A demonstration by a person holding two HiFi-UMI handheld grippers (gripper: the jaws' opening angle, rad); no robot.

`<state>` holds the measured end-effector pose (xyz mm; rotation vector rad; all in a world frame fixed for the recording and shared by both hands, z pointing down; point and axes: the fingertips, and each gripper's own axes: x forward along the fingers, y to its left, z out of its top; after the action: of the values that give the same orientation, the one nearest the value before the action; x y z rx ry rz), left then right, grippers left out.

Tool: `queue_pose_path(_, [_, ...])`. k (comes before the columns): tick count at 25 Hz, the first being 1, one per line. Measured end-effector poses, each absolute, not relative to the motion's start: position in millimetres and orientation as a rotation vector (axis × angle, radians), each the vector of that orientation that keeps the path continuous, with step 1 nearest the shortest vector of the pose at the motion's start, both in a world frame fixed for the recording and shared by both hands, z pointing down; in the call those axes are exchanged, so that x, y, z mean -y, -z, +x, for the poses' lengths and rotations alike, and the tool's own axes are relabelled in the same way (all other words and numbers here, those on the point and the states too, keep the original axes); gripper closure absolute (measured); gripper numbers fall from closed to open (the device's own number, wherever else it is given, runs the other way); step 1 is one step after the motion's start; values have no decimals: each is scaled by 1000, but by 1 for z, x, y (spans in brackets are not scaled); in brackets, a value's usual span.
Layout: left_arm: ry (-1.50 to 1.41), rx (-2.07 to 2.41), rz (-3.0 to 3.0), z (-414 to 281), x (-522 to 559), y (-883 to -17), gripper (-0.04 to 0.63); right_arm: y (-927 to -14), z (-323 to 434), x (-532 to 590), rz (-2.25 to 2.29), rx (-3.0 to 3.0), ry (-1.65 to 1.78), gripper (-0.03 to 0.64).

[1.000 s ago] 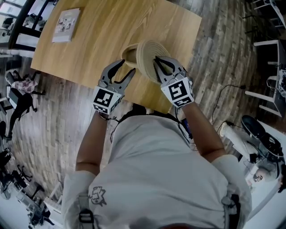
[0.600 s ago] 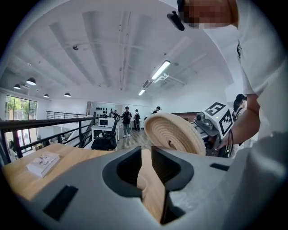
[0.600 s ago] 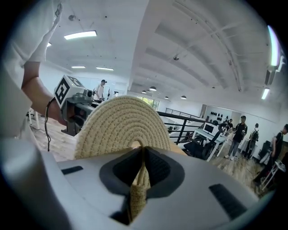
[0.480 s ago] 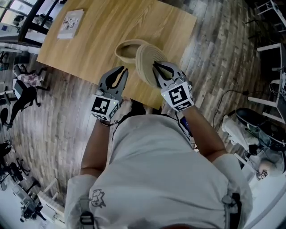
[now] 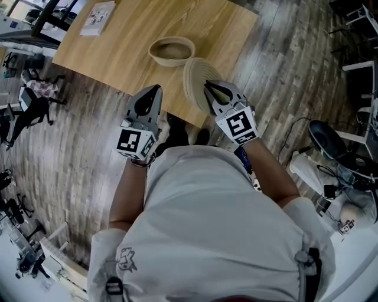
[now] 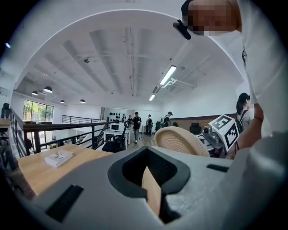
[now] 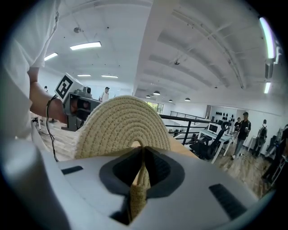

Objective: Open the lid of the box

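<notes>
Head view | left gripper [image 5: 149,94]: jaws together, empty, at the desk's [image 5: 118,41] near edge; right gripper [image 5: 209,88]: clamped on the woven lid's [image 5: 192,79] rim, lid upright | box [image 5: 171,50]: uncovered, on desk just beyond the lid

The lid [image 5: 196,82] was coiled rope, pale straw in colour, rough and matt, its ridges running in rings (the weave showed plainest in the right gripper view). The box [image 5: 171,51] was of the same coiled fibre, equally dull. The counter [image 5: 118,47] was light wood with a visible grain and a smooth, faintly satin finish. The left tool [image 5: 152,89] and the right tool [image 5: 208,86] were smooth matt grey plastic, with darker matt linings inside the jaws. Their marker cubes [image 5: 134,141] bore flat black-and-white print. The floor [image 5: 283,65] was matt, weathered grey-brown planking. The person's shirt [image 5: 207,224] was soft white cloth. A booklet [image 5: 98,15] looked like paper.
</notes>
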<state>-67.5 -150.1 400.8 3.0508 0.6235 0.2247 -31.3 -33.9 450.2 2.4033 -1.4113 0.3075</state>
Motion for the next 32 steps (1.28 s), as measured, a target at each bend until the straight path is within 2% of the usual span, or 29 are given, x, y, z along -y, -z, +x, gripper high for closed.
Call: queue_pose_path(32, [-122, -837, 2984, -200, 228, -360, 589, -393, -169, 103, 2527, 1409, -172, 589])
